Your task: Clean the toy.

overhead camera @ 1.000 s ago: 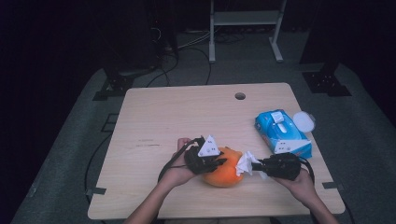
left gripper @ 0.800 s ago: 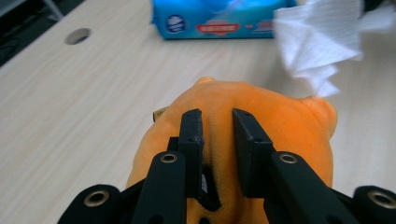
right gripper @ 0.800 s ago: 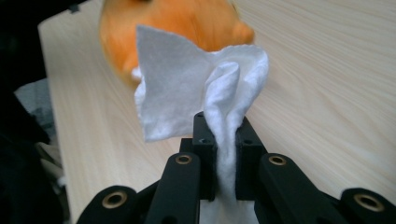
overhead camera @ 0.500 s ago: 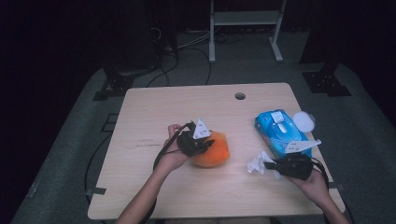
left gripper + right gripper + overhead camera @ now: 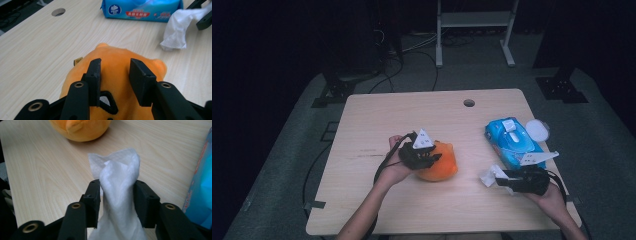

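- The far half of the table lies bare up to a small round hole near the far edge — wide room for a tool to cross.
- Left of the orange plush toy, bare wood runs out to the table's left edge.
- Between the toy and the crumpled white wipe there is an open lane of table.
- The blue wipes pack and the white lid just beside it block the right side.
- The near edge is crossed by two forearms.

Dark recording lab (cables, stand bases around table).
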Available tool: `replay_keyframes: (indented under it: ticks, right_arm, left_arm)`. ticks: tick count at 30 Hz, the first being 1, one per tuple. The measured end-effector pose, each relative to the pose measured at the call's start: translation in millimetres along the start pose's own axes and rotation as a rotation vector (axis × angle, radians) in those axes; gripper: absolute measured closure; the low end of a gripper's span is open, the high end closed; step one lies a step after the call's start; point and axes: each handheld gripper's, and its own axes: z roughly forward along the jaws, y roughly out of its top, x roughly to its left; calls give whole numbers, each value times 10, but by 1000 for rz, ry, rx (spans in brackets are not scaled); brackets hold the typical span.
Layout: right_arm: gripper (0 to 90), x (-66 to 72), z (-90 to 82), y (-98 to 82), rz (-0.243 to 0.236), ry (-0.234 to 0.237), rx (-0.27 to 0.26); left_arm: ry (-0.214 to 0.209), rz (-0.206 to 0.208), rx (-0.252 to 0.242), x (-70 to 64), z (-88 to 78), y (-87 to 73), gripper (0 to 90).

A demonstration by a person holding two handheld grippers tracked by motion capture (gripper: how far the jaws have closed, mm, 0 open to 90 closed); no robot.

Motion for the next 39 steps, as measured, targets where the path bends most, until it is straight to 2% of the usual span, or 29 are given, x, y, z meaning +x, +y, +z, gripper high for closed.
replay_keyframes:
  ticks: [4, 6, 11, 18, 25, 34, 39]
  right_arm:
    - [521, 9, -36, 2, -14, -10, -11]
    - [506, 11, -54, 12, -28, -33, -13]
    - [486, 14, -97, 22, -25, -30, -32]
    - [457, 46, -110, 39, -29, -33, -39]
    - [431, 79, -105, 58, -38, -37, -47]
    - [404, 48, -93, 48, -27, -43, -43]
    - [395, 55, -96, 46, -26, -45, -44]
  left_arm:
    - [-14, -5, -7, 13, -23, 4, 590]
    - [-17, -3, -8, 12, -27, 0, 579]
    - [-25, -6, -23, -3, -66, -10, 552]
    - [-49, -32, -65, -21, -219, -54, 478]
    - [-70, -47, -84, -17, -368, -111, 436]
    - [-72, -81, -117, -8, -490, -215, 366]
    - [-60, -81, -125, -16, -556, -260, 333]
